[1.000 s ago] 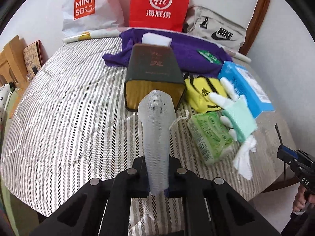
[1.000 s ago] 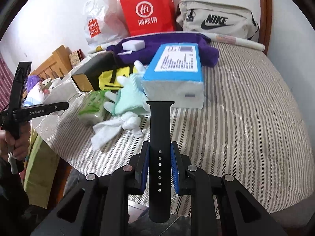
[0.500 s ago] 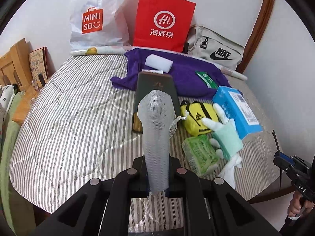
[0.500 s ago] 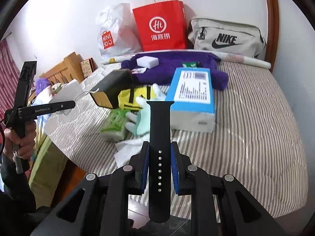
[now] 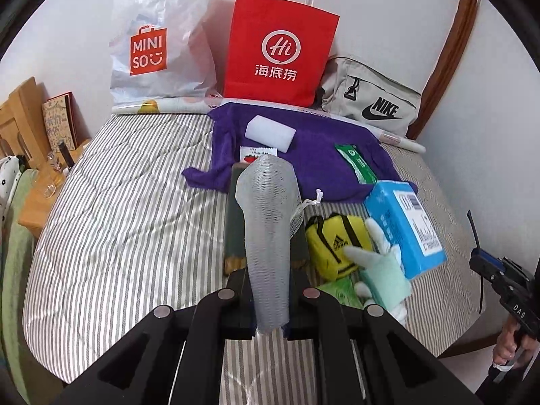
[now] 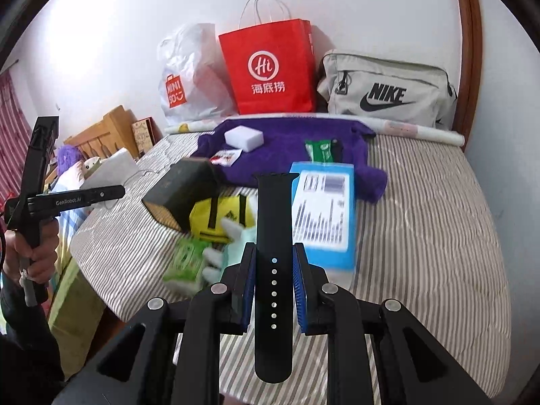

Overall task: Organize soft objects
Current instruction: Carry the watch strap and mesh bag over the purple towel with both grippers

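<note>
My left gripper is shut on a white mesh pouch that stands up between its fingers, with a drawstring hanging off its right side. My right gripper is shut on a black watch strap with a row of holes. Both are held above a striped bed. On the bed lie a dark box, a yellow pouch, a mint and white glove, a green tissue pack, a blue tissue pack and a purple towel with a white sponge on it.
Against the wall stand a white Miniso bag, a red paper bag and a grey Nike bag. A rolled sheet lies along the bed's head. A wooden side table is at the left. A person's hand holds the other gripper.
Both grippers have risen and drawn back from the bed, so the items look smaller and lower in both views. Each keeps hold of its object.
</note>
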Tool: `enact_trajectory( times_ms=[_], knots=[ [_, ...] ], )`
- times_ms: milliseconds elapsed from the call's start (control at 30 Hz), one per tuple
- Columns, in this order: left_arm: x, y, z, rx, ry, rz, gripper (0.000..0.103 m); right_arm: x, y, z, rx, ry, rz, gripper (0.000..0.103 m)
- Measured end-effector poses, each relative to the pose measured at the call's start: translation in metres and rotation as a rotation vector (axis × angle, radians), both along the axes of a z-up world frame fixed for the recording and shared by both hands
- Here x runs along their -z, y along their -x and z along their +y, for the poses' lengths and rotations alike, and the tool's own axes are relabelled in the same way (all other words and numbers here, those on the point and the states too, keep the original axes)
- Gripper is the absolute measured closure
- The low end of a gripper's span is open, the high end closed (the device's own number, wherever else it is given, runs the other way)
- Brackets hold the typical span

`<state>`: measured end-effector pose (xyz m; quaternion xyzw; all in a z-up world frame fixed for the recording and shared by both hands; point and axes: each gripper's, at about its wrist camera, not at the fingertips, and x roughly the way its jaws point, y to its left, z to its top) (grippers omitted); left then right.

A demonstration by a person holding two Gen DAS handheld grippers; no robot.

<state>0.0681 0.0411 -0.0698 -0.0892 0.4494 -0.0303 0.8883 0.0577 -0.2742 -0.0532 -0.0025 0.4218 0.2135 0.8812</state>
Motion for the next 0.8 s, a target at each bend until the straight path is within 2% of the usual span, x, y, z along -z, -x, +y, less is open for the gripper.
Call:
enact_trajectory(
  times_ms=[300, 400, 800],
  knots=[
    [0.0, -0.047, 0.007, -0.026, 0.052, 0.034, 0.093, -0.012, -0.06, 0.009, -0.012, 0.0, -0.025, 0.083],
    [-0.006, -0.064, 0.006, -0.024, 0.036, 0.026, 0.093, -0.012, -0.083, 0.012, -0.008, -0.01, -0.021, 0.083],
    [0.006, -0.14, -0.01, 0.006, 0.042, 0.082, 0.093, 0.005, -0.16, 0.024, -0.026, 0.014, 0.023, 0.083]
  ],
)
